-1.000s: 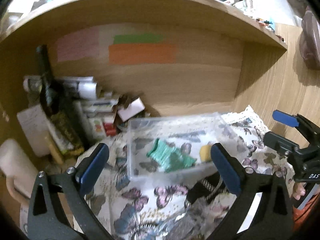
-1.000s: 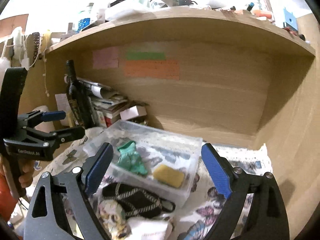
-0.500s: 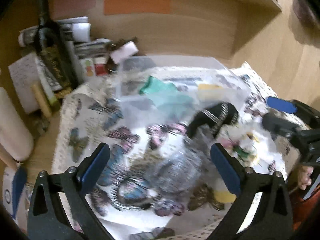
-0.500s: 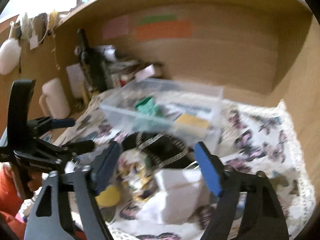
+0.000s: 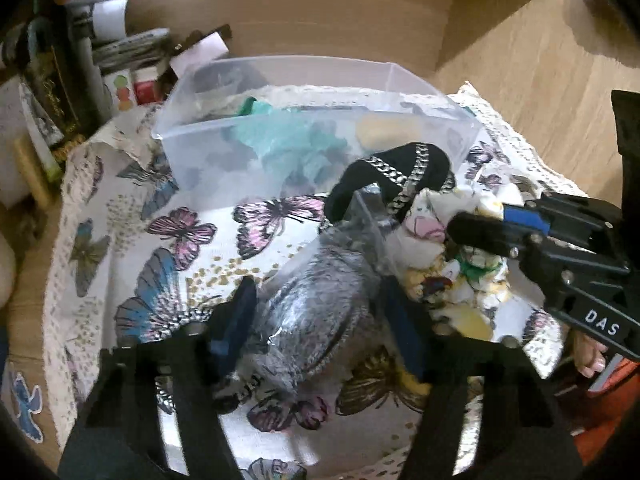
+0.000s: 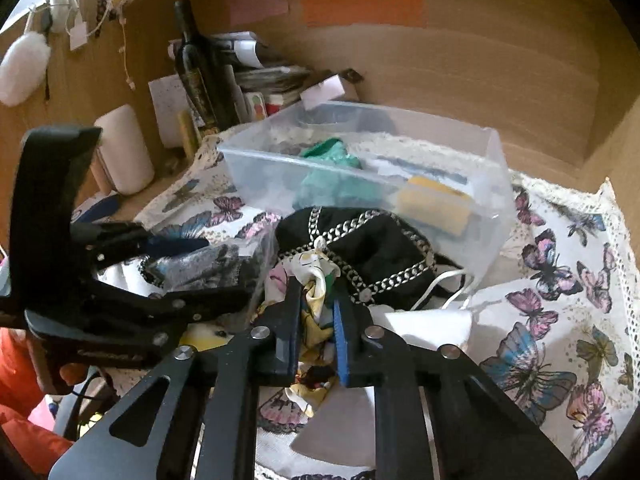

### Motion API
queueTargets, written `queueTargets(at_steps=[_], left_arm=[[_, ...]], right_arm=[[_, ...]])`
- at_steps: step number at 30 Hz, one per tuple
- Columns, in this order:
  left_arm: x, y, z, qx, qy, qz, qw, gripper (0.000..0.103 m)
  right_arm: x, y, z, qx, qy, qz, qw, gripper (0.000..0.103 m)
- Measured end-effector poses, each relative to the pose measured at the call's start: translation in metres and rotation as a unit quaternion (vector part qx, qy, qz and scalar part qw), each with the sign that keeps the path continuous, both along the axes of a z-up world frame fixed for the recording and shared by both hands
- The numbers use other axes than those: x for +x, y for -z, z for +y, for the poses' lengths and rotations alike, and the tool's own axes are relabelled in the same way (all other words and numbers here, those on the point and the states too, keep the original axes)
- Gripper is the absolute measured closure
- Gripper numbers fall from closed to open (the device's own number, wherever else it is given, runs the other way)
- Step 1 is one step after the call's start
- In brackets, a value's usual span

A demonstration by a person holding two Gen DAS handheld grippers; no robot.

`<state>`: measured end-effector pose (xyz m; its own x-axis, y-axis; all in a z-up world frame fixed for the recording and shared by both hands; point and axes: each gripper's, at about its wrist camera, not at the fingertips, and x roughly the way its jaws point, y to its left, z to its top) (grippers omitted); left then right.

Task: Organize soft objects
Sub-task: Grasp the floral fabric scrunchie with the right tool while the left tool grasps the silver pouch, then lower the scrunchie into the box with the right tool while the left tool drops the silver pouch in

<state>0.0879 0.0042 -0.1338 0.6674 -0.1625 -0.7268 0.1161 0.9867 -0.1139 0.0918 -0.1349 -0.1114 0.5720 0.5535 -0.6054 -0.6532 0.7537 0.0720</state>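
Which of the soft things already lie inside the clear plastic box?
The green cloth and the yellow sponge lie inside the clear box; the black chain-patterned cloth lies outside, before it.

Both hand-held grippers lowered: left (image 5: 320,320) onto grey bundle (image 5: 316,312); right (image 6: 316,320) onto printed cloth (image 6: 314,312)

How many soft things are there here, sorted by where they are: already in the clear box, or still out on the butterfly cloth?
In the clear box: 2, a green cloth and a yellow sponge.
On the butterfly cloth: 4, a black chain-print cloth, a grey bagged item, a colourful printed cloth, a white face mask.
Total: 6
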Motion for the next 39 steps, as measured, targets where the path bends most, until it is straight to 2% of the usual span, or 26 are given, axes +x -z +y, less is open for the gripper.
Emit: queueTargets(at_steps=[1,3,6,12,19,29,33,39], left_arm=[[-0.001,-0.001,0.0,0.0,-0.001,-0.005,1.0,0.051],[-0.003,-0.004,0.0,0.0,0.001,-0.012,0.9999,0.066],[-0.006,-0.013,0.003,-0.004,-0.001,-0.028,0.9996,0.072],[-0.014,-0.04,0.008,-0.002,-0.01,-0.07,0.9975,0.074],[-0.011,-0.079,0.019,-0.023,-0.019,-0.118,0.9926,0.074],[0.014,-0.118,0.033,-0.006,-0.049,-0.173,0.9836,0.074],[0.032,-0.119,0.039,0.0,-0.058,-0.175,0.9828,0.074],[0.066,-0.108,0.049,-0.01,-0.058,-0.148,0.9873,0.074]], right_arm=[[-0.002,-0.002,-0.001,0.001,0.002,-0.006,1.0,0.092],[-0.004,-0.008,-0.004,0.007,0.005,-0.017,1.0,0.092],[-0.007,-0.019,-0.01,0.022,0.013,-0.032,0.999,0.093],[-0.007,-0.04,-0.021,0.051,0.025,-0.054,0.997,0.093],[0.001,-0.065,-0.028,0.082,0.044,-0.082,0.992,0.093],[0.025,-0.101,-0.025,0.09,0.066,-0.134,0.985,0.093],[0.041,-0.106,-0.019,0.083,0.073,-0.141,0.984,0.093],[0.068,-0.101,-0.003,0.058,0.068,-0.127,0.988,0.093]])
